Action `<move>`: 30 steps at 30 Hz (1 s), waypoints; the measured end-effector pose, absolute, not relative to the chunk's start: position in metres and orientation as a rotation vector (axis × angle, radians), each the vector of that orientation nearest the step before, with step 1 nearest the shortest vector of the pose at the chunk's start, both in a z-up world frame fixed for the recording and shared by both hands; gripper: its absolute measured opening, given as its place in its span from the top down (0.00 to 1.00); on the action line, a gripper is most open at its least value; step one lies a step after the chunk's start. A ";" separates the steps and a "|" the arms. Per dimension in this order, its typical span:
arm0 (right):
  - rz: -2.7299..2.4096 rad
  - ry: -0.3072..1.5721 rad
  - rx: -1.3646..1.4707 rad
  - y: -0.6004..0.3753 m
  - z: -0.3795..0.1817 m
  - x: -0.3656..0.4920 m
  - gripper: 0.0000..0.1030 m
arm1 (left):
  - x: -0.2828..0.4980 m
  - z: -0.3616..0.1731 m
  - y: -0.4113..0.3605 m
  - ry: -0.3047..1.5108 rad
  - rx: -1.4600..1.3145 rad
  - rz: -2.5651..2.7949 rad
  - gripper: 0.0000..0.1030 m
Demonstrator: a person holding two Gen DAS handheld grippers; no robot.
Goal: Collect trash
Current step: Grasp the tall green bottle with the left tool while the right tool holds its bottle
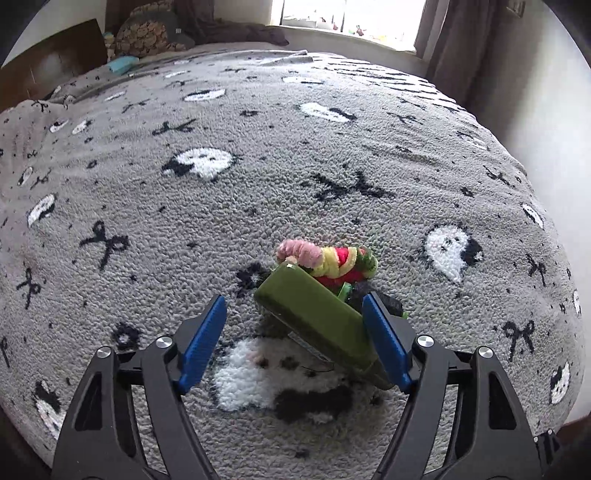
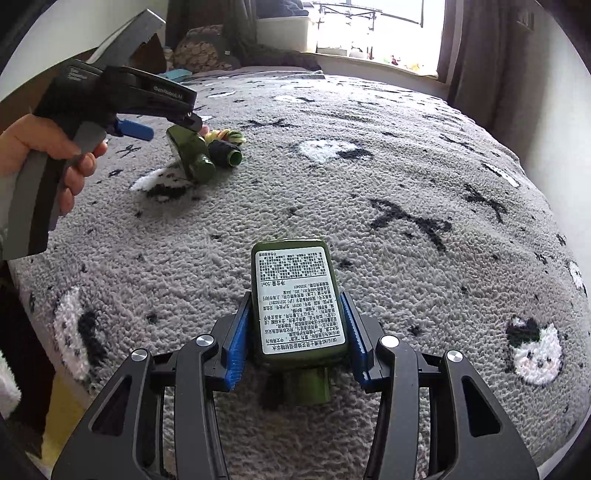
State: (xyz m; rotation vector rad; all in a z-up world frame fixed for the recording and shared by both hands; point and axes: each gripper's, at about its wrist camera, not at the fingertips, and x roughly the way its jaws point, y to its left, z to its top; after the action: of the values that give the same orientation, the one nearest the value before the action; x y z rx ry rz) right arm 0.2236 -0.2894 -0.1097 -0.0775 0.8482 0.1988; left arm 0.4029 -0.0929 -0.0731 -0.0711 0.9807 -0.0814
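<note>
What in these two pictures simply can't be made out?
- Left wrist view: the olive-green flat plastic bottle's neck end, hidden behind the left gripper's blue pad.
- Right wrist view: the label print on the second olive-green bottle, too small to read.
- Both views: window-sill objects, washed out by glare.

A grey fleece blanket (image 1: 258, 155) with white ghosts and black bows fills the frame; patterned pillow (image 1: 147, 35) upper left, window (image 1: 347, 14) top.

Olive-green bottle (image 2: 299, 302) (white label), grey blanket (image 2: 406, 184).
</note>
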 end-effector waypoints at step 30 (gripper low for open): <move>0.188 0.822 -0.055 -0.306 -0.107 0.209 0.55 | 0.409 -0.118 -0.123 1.085 0.038 -0.147 0.58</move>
State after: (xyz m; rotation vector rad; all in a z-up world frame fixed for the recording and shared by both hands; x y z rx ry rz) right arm 0.2090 -0.3059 -0.1071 -0.0554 0.8216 0.1882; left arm 0.4090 -0.1233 -0.1175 0.0382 1.0851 -0.1473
